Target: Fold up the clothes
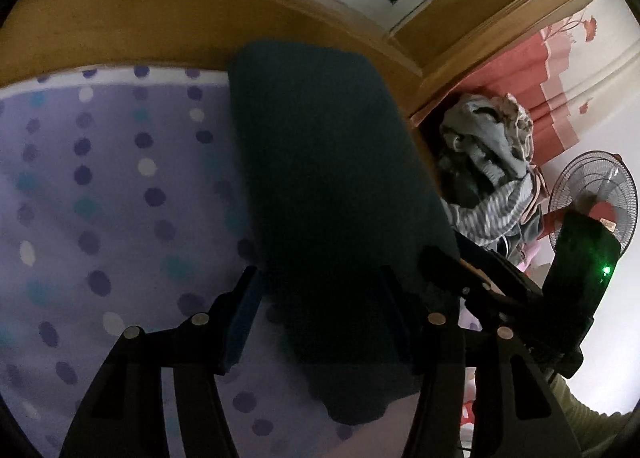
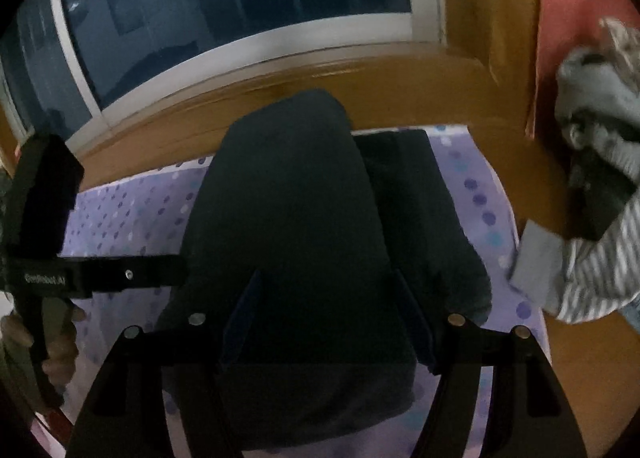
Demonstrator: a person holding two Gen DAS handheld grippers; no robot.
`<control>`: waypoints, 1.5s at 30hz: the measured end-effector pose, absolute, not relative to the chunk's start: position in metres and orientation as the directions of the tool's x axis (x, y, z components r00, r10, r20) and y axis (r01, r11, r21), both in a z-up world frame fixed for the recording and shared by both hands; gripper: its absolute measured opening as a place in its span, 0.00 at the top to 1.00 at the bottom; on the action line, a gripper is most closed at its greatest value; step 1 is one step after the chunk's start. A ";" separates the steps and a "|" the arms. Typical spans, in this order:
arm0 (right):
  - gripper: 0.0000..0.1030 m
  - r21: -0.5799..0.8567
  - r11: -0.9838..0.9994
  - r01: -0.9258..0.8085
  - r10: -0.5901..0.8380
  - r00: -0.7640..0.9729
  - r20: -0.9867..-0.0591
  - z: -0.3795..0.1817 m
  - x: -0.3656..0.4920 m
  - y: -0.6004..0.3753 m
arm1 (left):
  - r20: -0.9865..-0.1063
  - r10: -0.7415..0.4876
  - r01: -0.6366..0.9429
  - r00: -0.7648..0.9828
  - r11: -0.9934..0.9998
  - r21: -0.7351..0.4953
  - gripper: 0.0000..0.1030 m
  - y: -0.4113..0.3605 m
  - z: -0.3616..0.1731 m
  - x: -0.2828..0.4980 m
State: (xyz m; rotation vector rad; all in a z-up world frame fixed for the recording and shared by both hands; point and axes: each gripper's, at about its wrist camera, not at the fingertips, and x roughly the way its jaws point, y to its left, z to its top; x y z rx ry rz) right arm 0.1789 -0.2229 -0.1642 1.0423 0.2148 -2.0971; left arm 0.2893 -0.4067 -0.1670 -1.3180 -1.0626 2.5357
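Looking at a dark garment [image 2: 296, 194] lying as a narrow folded strip on the dotted purple bedsheet [image 1: 100, 178], both grippers' fingers spread wide either side of it, pinching nothing. Could be mid-fold or just finished. Heap of striped and grey clothes [image 1: 484, 162] waiting off to the right.

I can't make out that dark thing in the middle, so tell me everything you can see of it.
The dark garment is plain, blackish-teal soft cloth, folded into a long strip with rounded far corners; a second layer shows beside it in the right view. It lies on the dotted purple sheet, reaching toward the wooden ledge. Both grippers' fingers straddle its near end, left and right, wide open.
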 end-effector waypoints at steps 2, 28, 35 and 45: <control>0.34 0.220 -0.684 0.695 -0.584 -0.341 -0.737 -0.168 0.173 -0.218 | -0.667 0.397 0.223 -0.631 -0.731 -0.645 0.43 -0.406 -0.171 0.288; 0.67 0.287 -0.559 0.778 -0.697 -0.254 -0.670 -0.157 0.171 -0.226 | -0.712 0.309 0.259 -0.630 -0.781 -0.569 0.39 -0.389 -0.159 0.277; 0.55 -0.058 -0.573 0.817 -0.564 -0.445 -0.695 -0.154 0.213 -0.241 | -0.744 0.258 0.268 -0.617 -0.820 -0.506 0.39 -0.377 -0.154 0.281; 0.41 0.105 -0.605 0.789 -0.662 -0.426 -0.617 -0.110 0.176 -0.201 | -0.733 0.273 0.286 -0.623 -0.793 -0.538 0.39 -0.387 -0.155 0.273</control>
